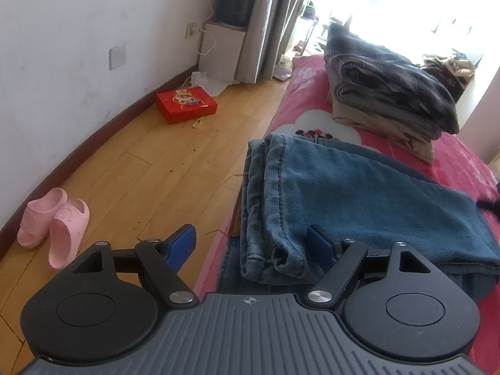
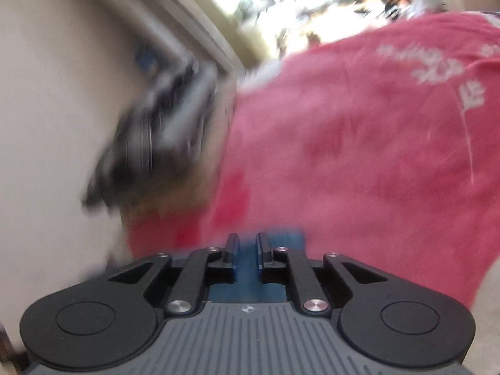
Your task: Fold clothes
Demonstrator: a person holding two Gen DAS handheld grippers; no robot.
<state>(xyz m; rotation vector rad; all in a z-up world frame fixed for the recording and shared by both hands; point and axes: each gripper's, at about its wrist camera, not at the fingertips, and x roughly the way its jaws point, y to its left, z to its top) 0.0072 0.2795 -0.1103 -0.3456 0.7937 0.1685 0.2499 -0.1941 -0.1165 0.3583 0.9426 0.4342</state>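
Left wrist view: a bed (image 1: 462, 168) under a pink printed cover is seen beside a wooden floor (image 1: 150, 168). Folded blue jeans (image 1: 359, 193) are laid across the bed's near edge, and a stack of folded dark checked clothes (image 1: 390, 93) is set further back, apart from them. The left claw (image 1: 251, 245) is held released just over the jeans' near end, with one blue pad over the floor side and the other over the denim. On the floor, a red box (image 1: 186, 106) and pink slippers (image 1: 53, 222) are seen. In the blurred right wrist view, the right claw (image 2: 248, 248) is clenched on blue denim.
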